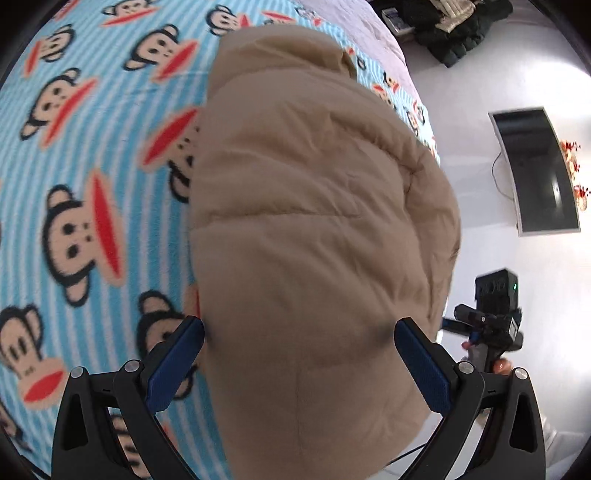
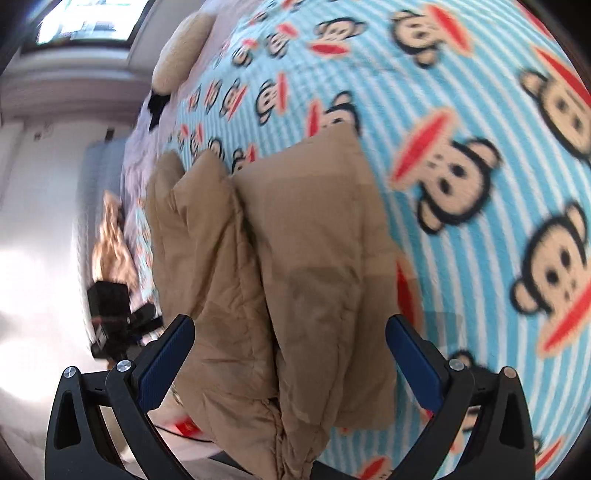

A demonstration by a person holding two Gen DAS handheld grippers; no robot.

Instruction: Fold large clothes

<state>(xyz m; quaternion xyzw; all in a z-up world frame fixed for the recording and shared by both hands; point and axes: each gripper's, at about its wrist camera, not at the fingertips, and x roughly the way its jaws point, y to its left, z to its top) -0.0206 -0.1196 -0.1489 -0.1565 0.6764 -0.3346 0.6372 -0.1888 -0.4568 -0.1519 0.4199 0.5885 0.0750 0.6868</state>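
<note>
A tan puffer jacket (image 1: 314,229) lies folded on a bed covered by a blue striped monkey-print blanket (image 1: 92,155). My left gripper (image 1: 299,332) is open, its blue pads (image 1: 177,365) wide apart on either side of the jacket's near end, not clamping it. In the right wrist view the same jacket (image 2: 295,258) lies in two padded folds on the blanket (image 2: 461,129). My right gripper (image 2: 290,328) is open too, its pads (image 2: 413,362) spread around the jacket's near edge. The right gripper shows in the left wrist view (image 1: 491,325) beside the bed.
A TV (image 1: 535,173) hangs on the white wall, dark clothes (image 1: 454,29) piled nearby. A plush pillow (image 2: 181,48) lies at the bed's far end beneath a window (image 2: 85,22). The bed edge runs beside the jacket, with white floor (image 2: 29,277) beyond.
</note>
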